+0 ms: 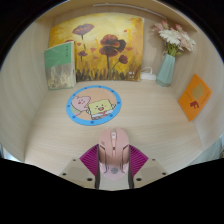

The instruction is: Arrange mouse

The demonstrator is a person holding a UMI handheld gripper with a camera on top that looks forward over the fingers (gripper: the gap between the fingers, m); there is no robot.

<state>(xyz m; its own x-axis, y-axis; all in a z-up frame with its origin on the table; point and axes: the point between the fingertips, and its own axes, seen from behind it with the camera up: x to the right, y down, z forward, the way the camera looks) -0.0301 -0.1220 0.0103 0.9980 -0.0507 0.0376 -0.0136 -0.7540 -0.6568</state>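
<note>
Between the pads [88, 157], pink mouse [113, 147], gripper [113, 165] around it

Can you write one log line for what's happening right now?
hand-held gripper: closed on pink mouse | mouse: on table, short of round mat | step: placing

A round mat [93, 102] with a cartoon print lies on the pale wooden bench [150, 120]. Behind it a flower painting [103, 50] leans on the back wall. Left of the painting stands a green book [59, 65]; right of it, a blue vase [167, 68] holds flowers [175, 38]. An orange card [195, 96] leans on the side wall right of the vase.
</note>
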